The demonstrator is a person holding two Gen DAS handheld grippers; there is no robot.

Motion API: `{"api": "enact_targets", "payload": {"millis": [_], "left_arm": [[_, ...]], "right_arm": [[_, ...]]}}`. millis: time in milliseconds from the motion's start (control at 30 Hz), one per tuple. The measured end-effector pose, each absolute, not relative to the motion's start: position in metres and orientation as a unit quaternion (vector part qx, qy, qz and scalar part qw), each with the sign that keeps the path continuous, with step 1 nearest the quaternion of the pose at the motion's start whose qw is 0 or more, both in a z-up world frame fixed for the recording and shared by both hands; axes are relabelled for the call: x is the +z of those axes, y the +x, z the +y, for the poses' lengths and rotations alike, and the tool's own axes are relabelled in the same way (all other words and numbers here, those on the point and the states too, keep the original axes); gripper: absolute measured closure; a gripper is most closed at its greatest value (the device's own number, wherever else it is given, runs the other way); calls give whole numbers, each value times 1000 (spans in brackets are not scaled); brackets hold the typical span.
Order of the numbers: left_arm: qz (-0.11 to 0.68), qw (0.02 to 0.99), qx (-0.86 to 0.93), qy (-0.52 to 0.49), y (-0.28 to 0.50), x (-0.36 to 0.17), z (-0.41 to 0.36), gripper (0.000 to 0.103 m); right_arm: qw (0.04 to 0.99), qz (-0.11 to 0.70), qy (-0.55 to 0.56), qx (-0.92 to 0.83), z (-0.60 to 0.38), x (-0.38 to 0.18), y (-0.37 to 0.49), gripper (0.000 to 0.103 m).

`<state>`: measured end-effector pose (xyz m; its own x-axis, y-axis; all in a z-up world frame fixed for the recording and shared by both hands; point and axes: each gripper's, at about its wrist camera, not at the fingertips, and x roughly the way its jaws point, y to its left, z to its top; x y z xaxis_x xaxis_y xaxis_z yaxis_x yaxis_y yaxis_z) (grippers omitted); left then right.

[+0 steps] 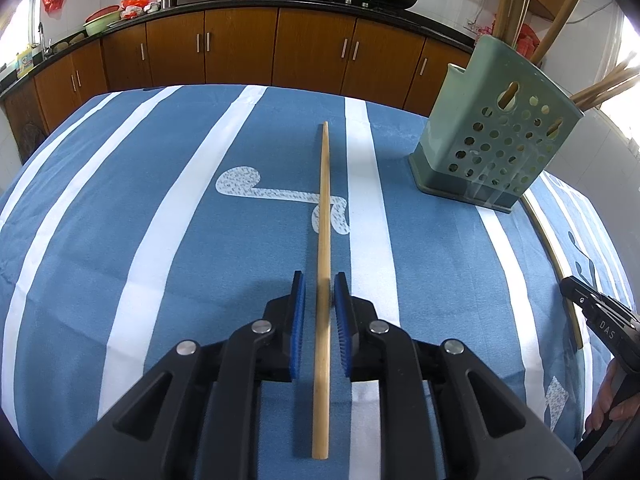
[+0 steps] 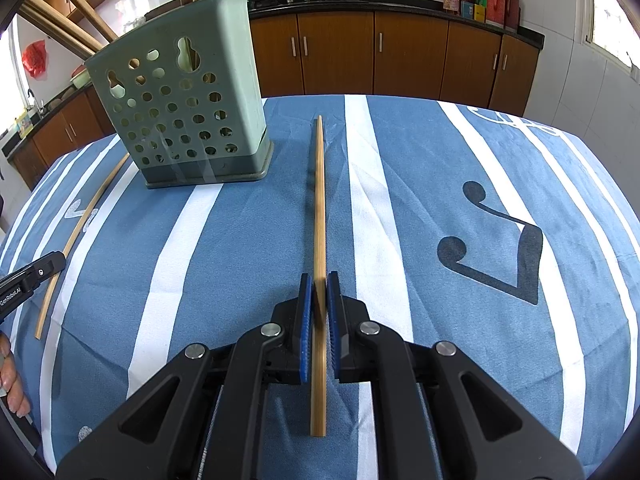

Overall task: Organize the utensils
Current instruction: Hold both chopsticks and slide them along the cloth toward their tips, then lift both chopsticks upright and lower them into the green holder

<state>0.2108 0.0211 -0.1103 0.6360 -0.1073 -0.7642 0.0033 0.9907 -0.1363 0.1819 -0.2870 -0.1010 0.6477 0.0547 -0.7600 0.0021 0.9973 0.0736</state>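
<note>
Two loose chopsticks lay on the table, lengthwise away from us, w/ the green perforated holder standing upright between them toward the far side. It already carried other chopsticks, leaning out over its rim.

The left tongs sat astride the left chopstick near its thick end: pads nearly together, but a slit showed on one side, so we judged it bracketed, not clamped. The right tongs were shut tight on the right chopstick, also approx. a third up from the thick end. Whether either stick was clear of the cloth we couldn't tell.

Handling, as we judged it: thin wood or bamboo, v. light, stiff, no real risk of breaking. The trouble was the round, smooth section, which can roll or twist in flat pads, and the long lever arm, which lets the far tip swing. The ribbed blue pads should have helped. The best hold seemed the thick third, square across the stick. The thin tip could then lead down into the holder, clear of the sticks already inside.
</note>
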Motion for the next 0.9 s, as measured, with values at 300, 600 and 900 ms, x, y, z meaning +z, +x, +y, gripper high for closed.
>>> {"api": "enact_targets", "payload": {"millis": [300, 600, 900], "left_arm": [[429, 902, -37, -19, 195, -111, 12, 86], [417, 907, -44, -31, 184, -92, 21, 95], [326, 942, -54, -57, 165, -24, 34, 95]], "right_arm": [[907, 419, 36, 22, -289, -102, 173, 95], [926, 371, 57, 36, -297, -73, 154, 96], [955, 284, 77, 41, -307, -21, 139, 96]]}}
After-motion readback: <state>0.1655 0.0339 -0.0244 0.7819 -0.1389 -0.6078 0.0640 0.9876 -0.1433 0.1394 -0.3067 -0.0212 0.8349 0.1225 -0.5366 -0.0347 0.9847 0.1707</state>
